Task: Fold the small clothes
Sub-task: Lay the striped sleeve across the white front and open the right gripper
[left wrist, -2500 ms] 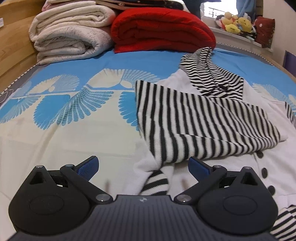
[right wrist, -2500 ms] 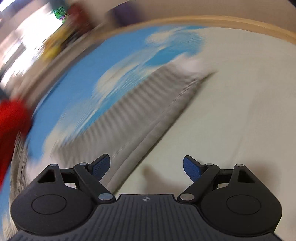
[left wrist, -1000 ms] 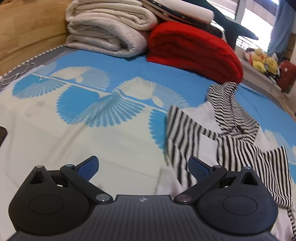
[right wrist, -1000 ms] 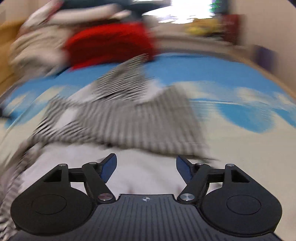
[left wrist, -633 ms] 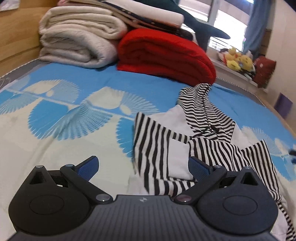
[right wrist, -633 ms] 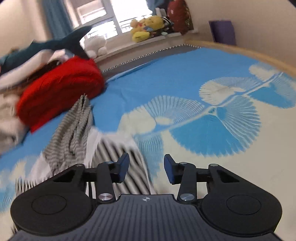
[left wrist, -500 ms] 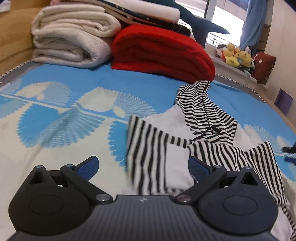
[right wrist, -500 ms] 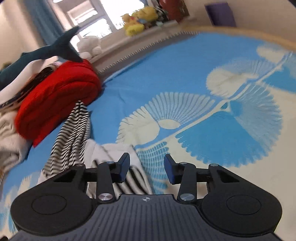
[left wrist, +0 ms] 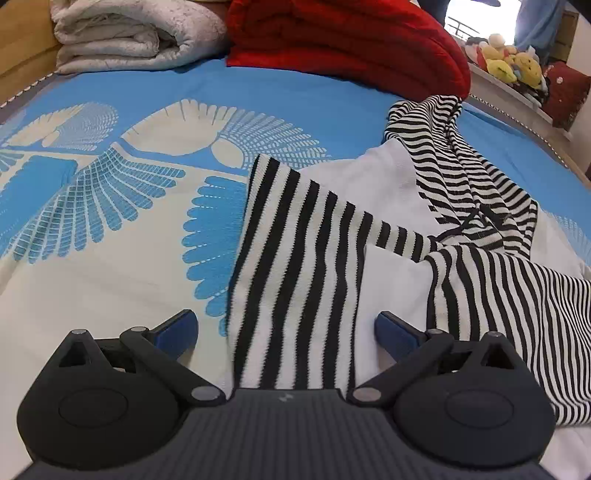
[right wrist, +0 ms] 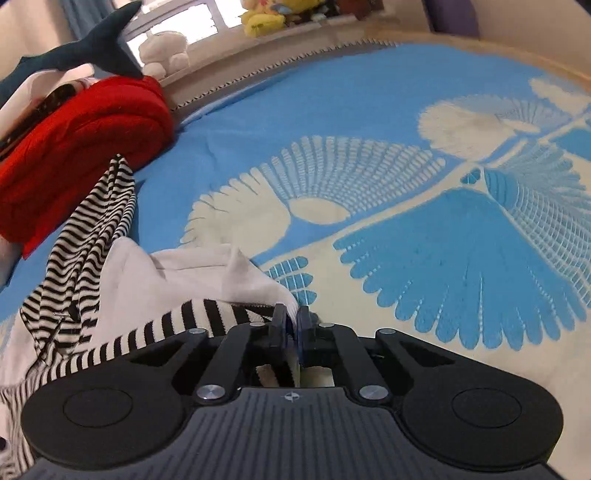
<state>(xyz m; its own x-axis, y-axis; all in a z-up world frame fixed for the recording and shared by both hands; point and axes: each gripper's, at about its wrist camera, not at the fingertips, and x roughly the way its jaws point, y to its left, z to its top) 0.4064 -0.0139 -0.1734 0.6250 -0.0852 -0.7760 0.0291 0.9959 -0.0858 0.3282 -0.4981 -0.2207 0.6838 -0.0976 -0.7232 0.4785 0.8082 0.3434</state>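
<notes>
A small black-and-white striped garment (left wrist: 303, 258) with white panels lies crumpled on the blue and cream bedsheet (left wrist: 110, 206). My left gripper (left wrist: 284, 328) is open just above it, and a wide-striped flap runs between its blue fingers, which do not touch it. In the right wrist view the same garment (right wrist: 155, 280) lies at the lower left. My right gripper (right wrist: 290, 321) is closing its jaws on the garment's striped and white edge, which is pinched between the pads.
A folded red blanket (left wrist: 351, 40) and a rolled white blanket (left wrist: 140, 29) lie at the far end of the bed. Plush toys (left wrist: 509, 62) sit on the ledge beyond. A shark plush (right wrist: 92, 48) lies on the stack. Bare sheet (right wrist: 443, 221) stretches to the right.
My left gripper has moved down and closer over the striped flap, still open. My right gripper has swung to the garment's right edge and closed its jaws on the fabric.
</notes>
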